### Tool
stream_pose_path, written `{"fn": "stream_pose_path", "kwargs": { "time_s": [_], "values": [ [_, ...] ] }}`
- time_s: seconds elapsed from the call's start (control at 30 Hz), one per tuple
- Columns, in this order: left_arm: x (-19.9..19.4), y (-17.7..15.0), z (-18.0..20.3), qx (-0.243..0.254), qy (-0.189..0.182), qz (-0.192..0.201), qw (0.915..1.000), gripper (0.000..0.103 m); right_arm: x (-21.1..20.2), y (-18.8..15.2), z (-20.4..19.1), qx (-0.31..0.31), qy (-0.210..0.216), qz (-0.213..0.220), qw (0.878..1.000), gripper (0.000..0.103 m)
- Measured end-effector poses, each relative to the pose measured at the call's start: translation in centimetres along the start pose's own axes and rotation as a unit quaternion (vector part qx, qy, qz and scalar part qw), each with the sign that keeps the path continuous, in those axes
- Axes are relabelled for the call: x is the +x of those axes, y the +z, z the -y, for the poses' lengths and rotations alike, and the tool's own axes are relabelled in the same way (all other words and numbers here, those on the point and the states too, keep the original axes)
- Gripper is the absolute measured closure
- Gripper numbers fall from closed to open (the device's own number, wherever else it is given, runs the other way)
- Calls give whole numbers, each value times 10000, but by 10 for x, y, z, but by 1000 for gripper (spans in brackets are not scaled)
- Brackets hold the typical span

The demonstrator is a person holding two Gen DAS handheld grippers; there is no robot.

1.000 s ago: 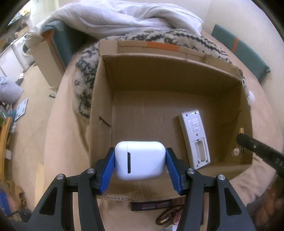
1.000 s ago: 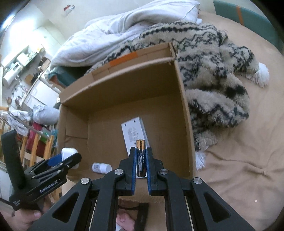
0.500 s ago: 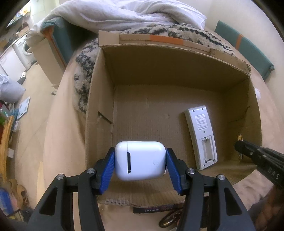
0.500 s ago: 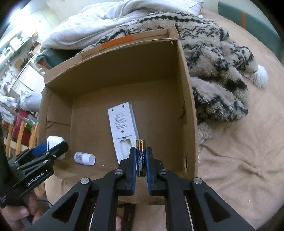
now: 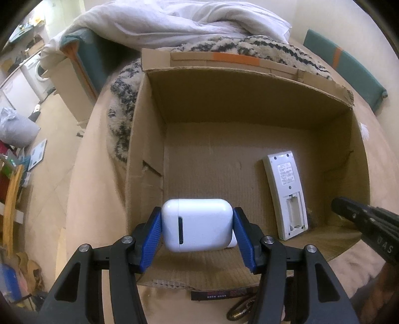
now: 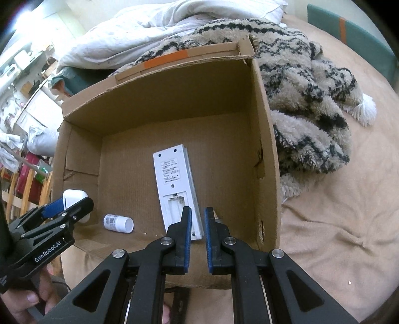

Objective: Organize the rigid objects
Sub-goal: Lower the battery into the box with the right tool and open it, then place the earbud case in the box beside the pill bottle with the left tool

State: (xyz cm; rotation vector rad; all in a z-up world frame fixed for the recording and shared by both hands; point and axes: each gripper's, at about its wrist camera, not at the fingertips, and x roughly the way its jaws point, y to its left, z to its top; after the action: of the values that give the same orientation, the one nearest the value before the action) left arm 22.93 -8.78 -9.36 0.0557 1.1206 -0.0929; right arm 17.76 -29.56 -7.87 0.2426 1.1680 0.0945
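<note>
**Both grippers over the cardboard box; left carrying earbud case, right carrying nothing**

Landmark for all positions: the cardboard box, sitting open-topped on the bed.

Left gripper is hanging over the near-left corner of the box. Its blue jaws are clamping a white earbud case by its two short sides, with the case's hinge slot facing the camera. In the right wrist view the same gripper is showing at the box's near-left wall, with the case sticking out past the pads.

Right gripper is hovering over the near-right part of the box. Its jaws are standing narrowly apart with nothing between them. A dark object is partly showing just past the right fingertip, against the box floor; I cannot tell what it is.

On the box floor, near edge: a small white bottle is lying on its side, left of centre. Right of centre, a white remote control is lying face down, battery bay open and pointing toward the near wall, long axis running near to far. Bottle and remote are apart.

Beyond the box's far wall and along its right side, a patterned fleece blanket is bunching up against the cardboard. Farther back, a white duvet is lying heaped.
</note>
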Motion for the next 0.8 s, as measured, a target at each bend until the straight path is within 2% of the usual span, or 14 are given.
{"fn": "stream_pose_path", "kwargs": {
  "time_s": [0.07, 0.1, 0.17, 0.2, 0.23, 0.8],
  "values": [
    [-3, 1, 1, 18, -22, 39, 10000, 41, -3, 1, -2, 0, 79, 66, 9999, 85],
    [-5, 1, 1, 21, -57, 63, 10000, 39, -4, 2, -3, -5, 131, 114, 9998, 77],
    [-9, 1, 2, 28, -23, 139, 9999, 34, -10, 4, -4, 2, 259, 258, 9993, 55],
    [-10, 1, 3, 48, -2, 177, 9998, 33, -13, 4, -5, -1, 295, 346, 9990, 31],
    [-12, 0, 3, 84, 9, 211, 9997, 33, -16, 5, -6, -14, 299, 436, 9986, 25],
    [-38, -4, -1, 178, 39, 530, 9984, 33, -27, -2, -8, 5, 382, 554, 9977, 24]
  ]
}}
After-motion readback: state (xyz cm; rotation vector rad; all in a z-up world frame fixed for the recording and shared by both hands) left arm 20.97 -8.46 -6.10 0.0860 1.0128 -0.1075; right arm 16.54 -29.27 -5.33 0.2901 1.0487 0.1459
